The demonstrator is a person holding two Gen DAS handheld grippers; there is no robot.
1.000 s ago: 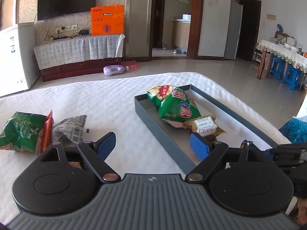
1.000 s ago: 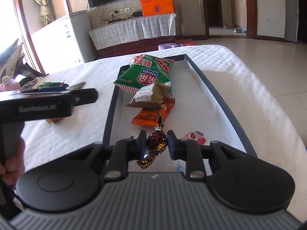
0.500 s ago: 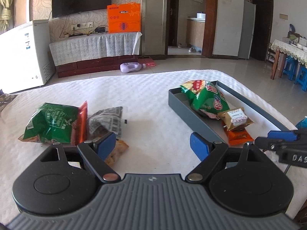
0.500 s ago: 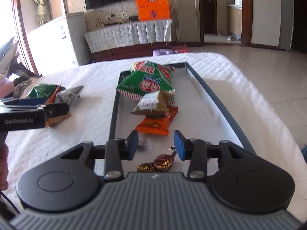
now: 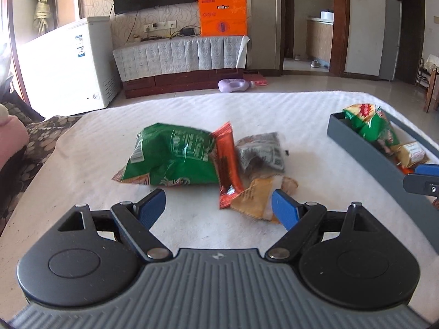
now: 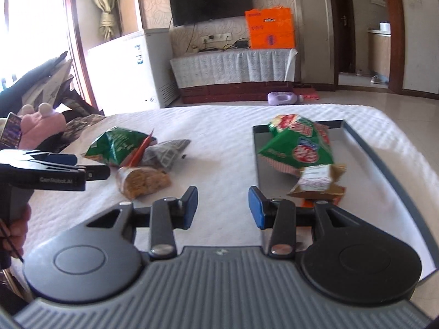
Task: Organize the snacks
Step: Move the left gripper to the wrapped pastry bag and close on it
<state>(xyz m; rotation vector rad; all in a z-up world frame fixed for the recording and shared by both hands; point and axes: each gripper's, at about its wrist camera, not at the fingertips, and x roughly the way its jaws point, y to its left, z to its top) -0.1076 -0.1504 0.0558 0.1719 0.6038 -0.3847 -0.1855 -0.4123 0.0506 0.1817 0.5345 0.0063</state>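
Note:
On the white bedspread lies a loose pile: a green bag (image 5: 172, 156), an orange-red bar (image 5: 227, 164), a grey packet (image 5: 260, 153) and a yellow packet (image 5: 256, 200). My left gripper (image 5: 218, 205) is open just in front of them, its right pad beside the yellow packet, nothing between the pads. The grey tray (image 6: 255, 159) holds a green bag (image 6: 296, 148), a small brown-white packet (image 6: 315, 181) and an orange packet (image 6: 321, 201). My right gripper (image 6: 222, 207) stands open and empty over the bedspread left of the tray.
The left gripper's body (image 6: 55, 170) and the hand (image 6: 16, 227) holding it fill the left edge of the right wrist view. A pink plush toy (image 6: 41, 120) sits past the bed's left edge. A white freezer (image 5: 68, 63) and a TV cabinet (image 5: 181, 60) stand beyond.
My right gripper opened, left the brown wrapped candy in the tray and swung left. My left gripper swung left from the tray to the loose pile.

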